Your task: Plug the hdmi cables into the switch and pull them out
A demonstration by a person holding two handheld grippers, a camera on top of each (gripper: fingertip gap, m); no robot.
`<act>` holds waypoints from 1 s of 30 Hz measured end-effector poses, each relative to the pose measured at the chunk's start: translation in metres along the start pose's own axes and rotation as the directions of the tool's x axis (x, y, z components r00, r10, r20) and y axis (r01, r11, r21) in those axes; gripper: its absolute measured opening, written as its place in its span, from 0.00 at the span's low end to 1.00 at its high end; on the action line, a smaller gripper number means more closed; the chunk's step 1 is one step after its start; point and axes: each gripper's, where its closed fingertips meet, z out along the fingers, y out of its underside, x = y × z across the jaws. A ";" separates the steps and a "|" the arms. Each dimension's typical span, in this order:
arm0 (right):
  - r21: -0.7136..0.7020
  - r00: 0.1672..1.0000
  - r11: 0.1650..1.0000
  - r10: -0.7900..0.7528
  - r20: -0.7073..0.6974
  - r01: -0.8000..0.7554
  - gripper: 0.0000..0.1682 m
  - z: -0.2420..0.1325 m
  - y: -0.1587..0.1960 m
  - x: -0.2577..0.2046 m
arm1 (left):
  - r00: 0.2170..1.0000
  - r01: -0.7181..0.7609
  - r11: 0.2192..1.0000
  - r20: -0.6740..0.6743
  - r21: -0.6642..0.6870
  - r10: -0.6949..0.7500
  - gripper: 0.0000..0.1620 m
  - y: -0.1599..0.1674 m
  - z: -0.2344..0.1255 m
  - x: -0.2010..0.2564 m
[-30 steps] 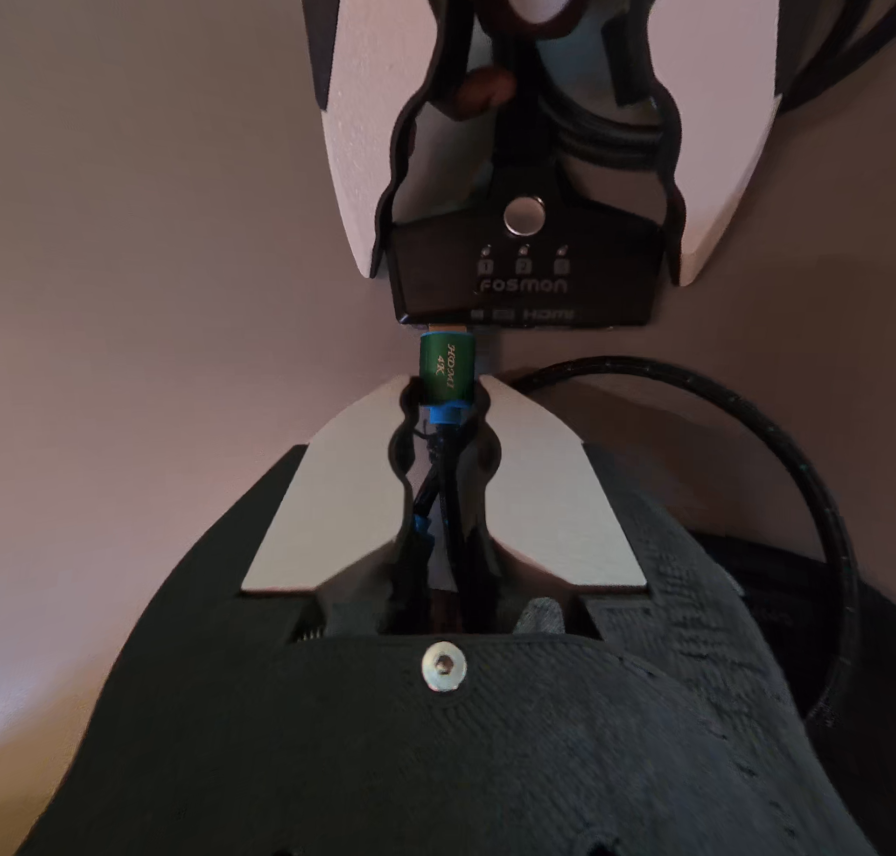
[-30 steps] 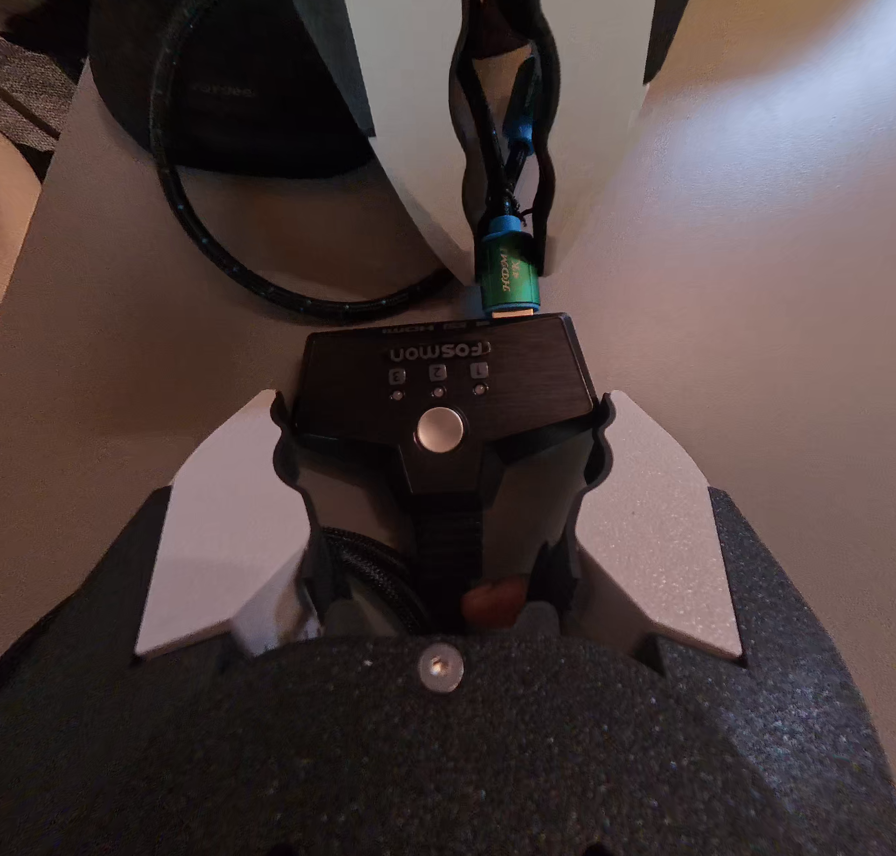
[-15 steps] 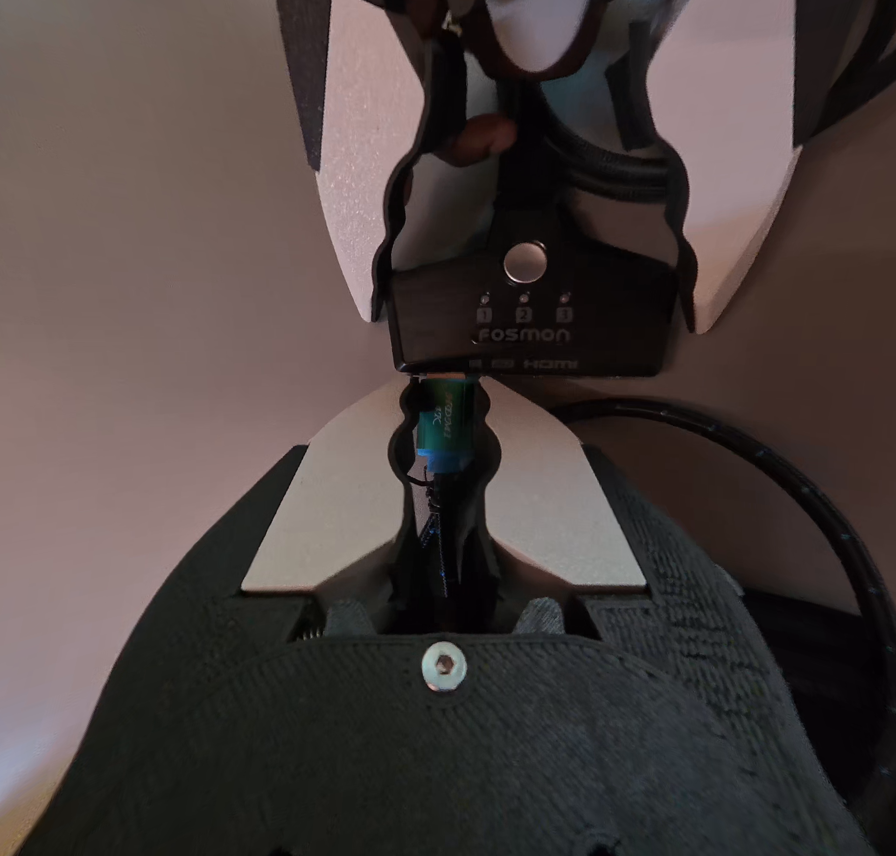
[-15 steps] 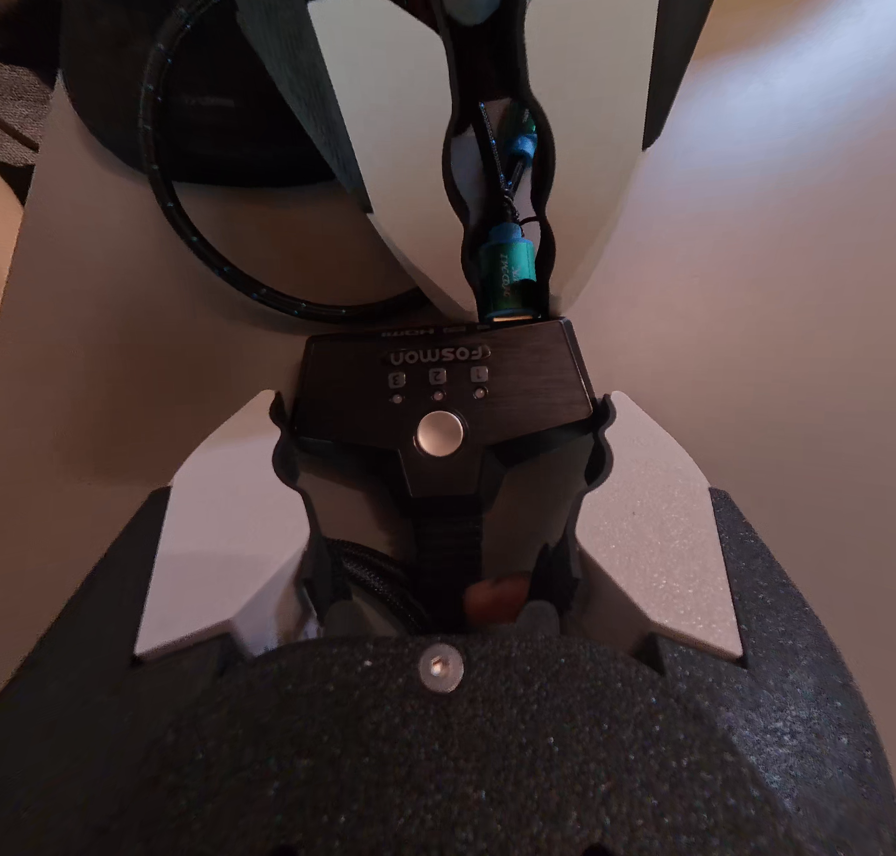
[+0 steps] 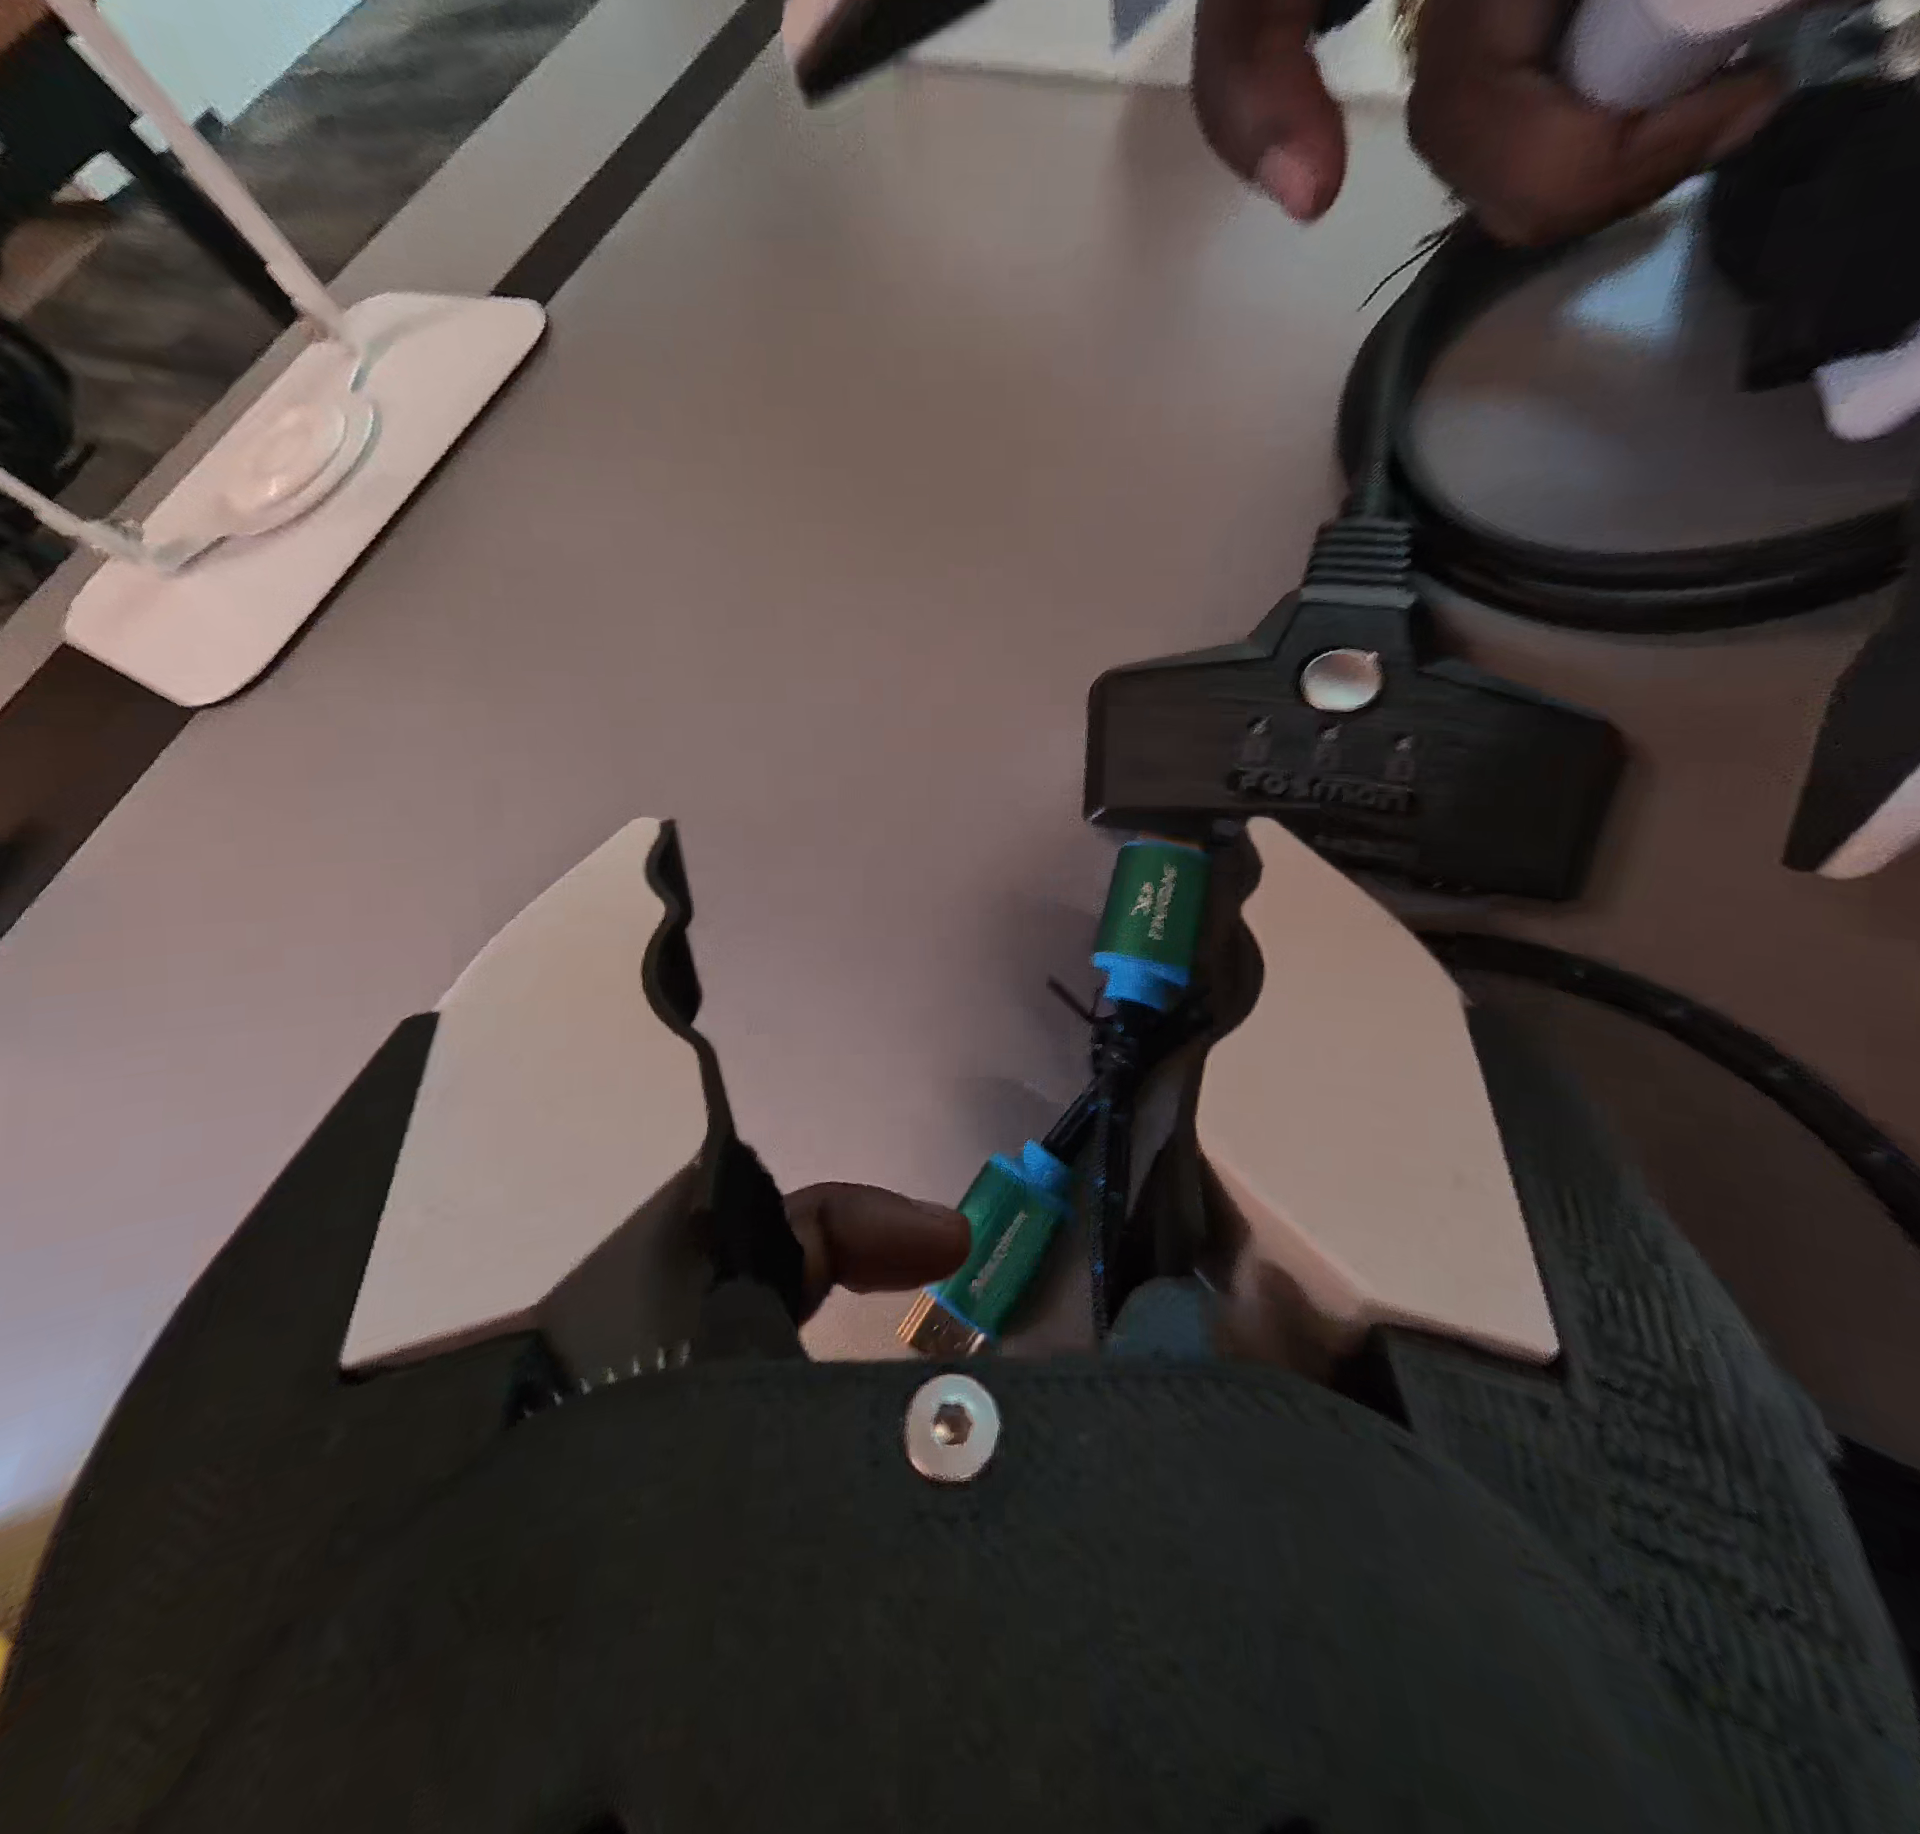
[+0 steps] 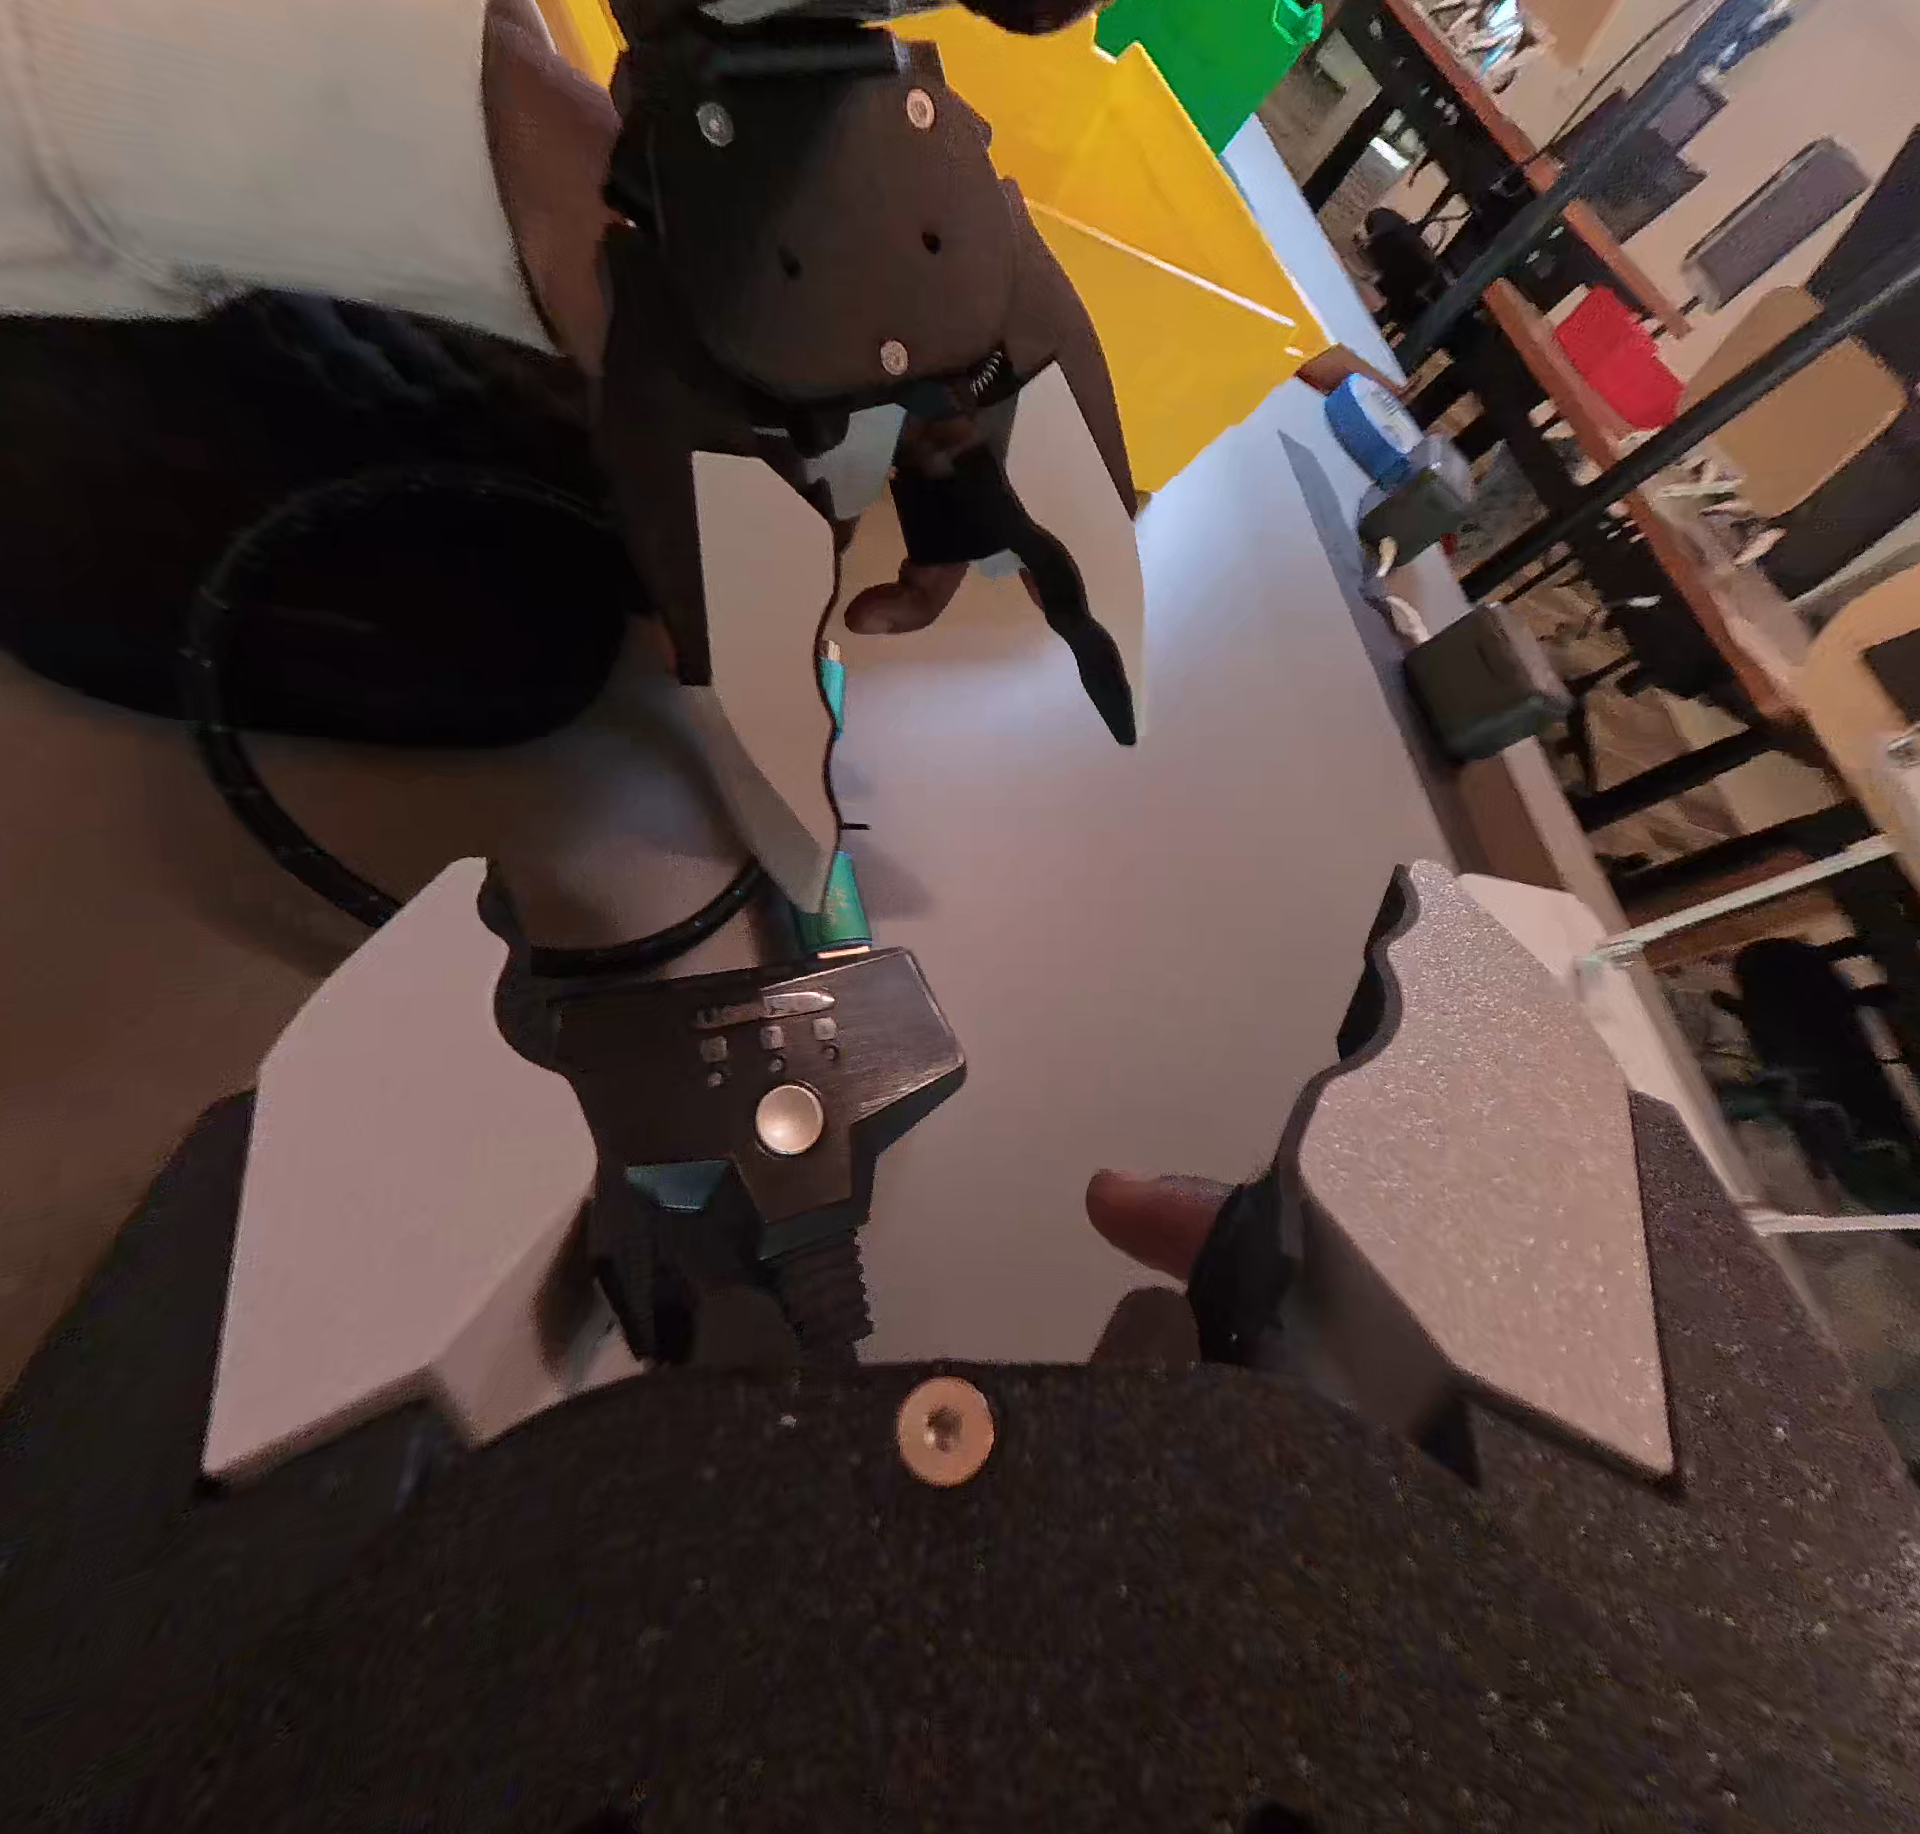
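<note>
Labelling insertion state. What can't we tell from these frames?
- Plug seating: the left wrist view is blurred where the green plug meets the switch; in the right wrist view the left gripper half-covers it.
- Other ports: dark, blurred or facing away in both views.
- Black cable far end: cut off by the right edge of the left wrist view.

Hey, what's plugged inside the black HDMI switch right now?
A green HDMI plug sits in one end port of the switch, seemingly fully seated. Its metal tip is hidden inside. The other ports are out of view.
</note>
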 end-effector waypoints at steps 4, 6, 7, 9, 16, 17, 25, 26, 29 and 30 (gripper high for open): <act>0.077 0.996 0.996 -0.027 -0.082 0.033 0.88 -0.005 -0.010 0.011 | 0.995 -0.047 0.993 0.091 0.109 0.037 0.72 -0.018 -0.004 -0.005; 0.124 0.995 0.992 0.003 -0.100 0.010 0.88 -0.006 -0.013 0.016 | 0.988 -0.055 0.986 0.152 0.156 0.031 0.74 -0.026 -0.007 -0.012; 0.146 0.994 0.989 0.006 -0.113 0.011 0.87 -0.008 -0.014 0.019 | 0.981 -0.065 0.982 0.190 0.177 0.031 0.75 -0.029 -0.009 -0.018; 0.216 0.987 0.976 0.000 -0.162 0.035 0.77 -0.016 -0.021 0.027 | 0.973 -0.106 0.966 0.224 0.237 0.052 0.77 -0.038 -0.018 -0.020; 0.531 0.974 0.846 0.159 -0.161 -0.051 0.58 -0.055 -0.053 0.044 | 0.995 -0.063 0.964 0.093 0.258 0.041 0.66 -0.087 -0.111 0.033; 0.512 0.978 0.855 0.169 -0.123 -0.083 0.60 -0.049 -0.049 0.040 | 0.986 -0.065 0.962 0.168 0.264 0.021 0.66 -0.089 -0.127 0.023; 0.358 0.987 0.921 0.159 0.010 -0.152 0.65 -0.018 -0.028 0.013 | 0.898 0.141 0.989 0.416 0.032 -0.142 0.58 0.001 -0.201 -0.055; 0.359 0.987 0.920 0.162 0.013 -0.156 0.65 -0.017 -0.027 0.012 | 0.910 0.169 0.986 0.384 0.000 -0.156 0.55 0.014 -0.200 -0.060; 0.366 0.982 0.913 0.188 0.013 -0.180 0.65 -0.018 -0.026 0.015 | 0.925 0.252 0.957 0.327 -0.143 -0.195 0.43 0.059 -0.197 -0.080; 0.368 0.981 0.911 0.195 0.013 -0.186 0.64 -0.018 -0.025 0.016 | 0.931 0.271 0.936 0.307 -0.224 -0.197 0.39 0.077 -0.197 -0.084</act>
